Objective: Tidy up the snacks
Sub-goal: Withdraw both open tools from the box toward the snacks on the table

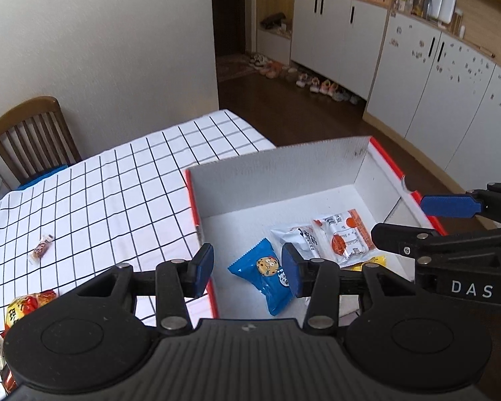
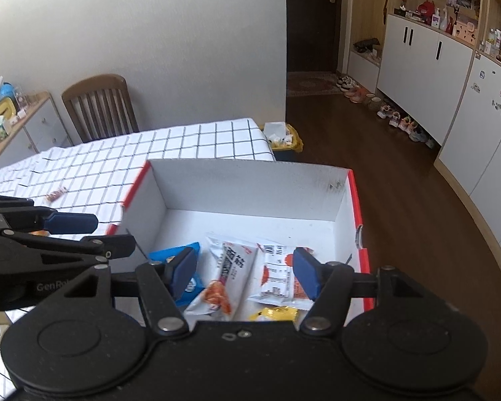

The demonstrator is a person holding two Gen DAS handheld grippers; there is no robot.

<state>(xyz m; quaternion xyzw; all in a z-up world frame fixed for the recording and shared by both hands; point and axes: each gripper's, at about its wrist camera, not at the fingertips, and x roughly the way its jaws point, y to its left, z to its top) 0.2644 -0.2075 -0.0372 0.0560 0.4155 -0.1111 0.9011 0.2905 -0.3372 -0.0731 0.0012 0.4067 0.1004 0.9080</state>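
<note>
The left gripper (image 1: 247, 269) was held above the near left corner of the white box (image 1: 277, 177) with red edges, its jaws parted to a moderate gap and nothing gripped between the blue pads (image 1: 203, 267). Directly below and between its fingers, on the box floor, a blue cookie packet (image 1: 262, 274) was seen lying loose. Beyond its right finger, two white and orange snack packets (image 1: 337, 237) were laid side by side, and a yellow wrapper (image 1: 374, 262) was partly hidden behind the finger linkage. To the left of this gripper, outside the box, a small red candy (image 1: 41, 246) was left on the checked tablecloth (image 1: 93, 193), and further wrapped snacks (image 1: 26, 304) were seen near the lower left edge of the view.

The right gripper (image 2: 245, 275) was held over the near side of the same box (image 2: 250, 180), its jaws set rather wide and empty. Beneath the gap between its fingers, a white packet with a red picture (image 2: 223, 277) was seen; under its right finger a white and orange packet (image 2: 277, 280) lay flat, and a yellow wrapper (image 2: 274, 314) sat just in front of the gripper body. The blue packet (image 2: 170, 255) was found behind its left finger. The left gripper was visible at its left, at the box wall.
</note>
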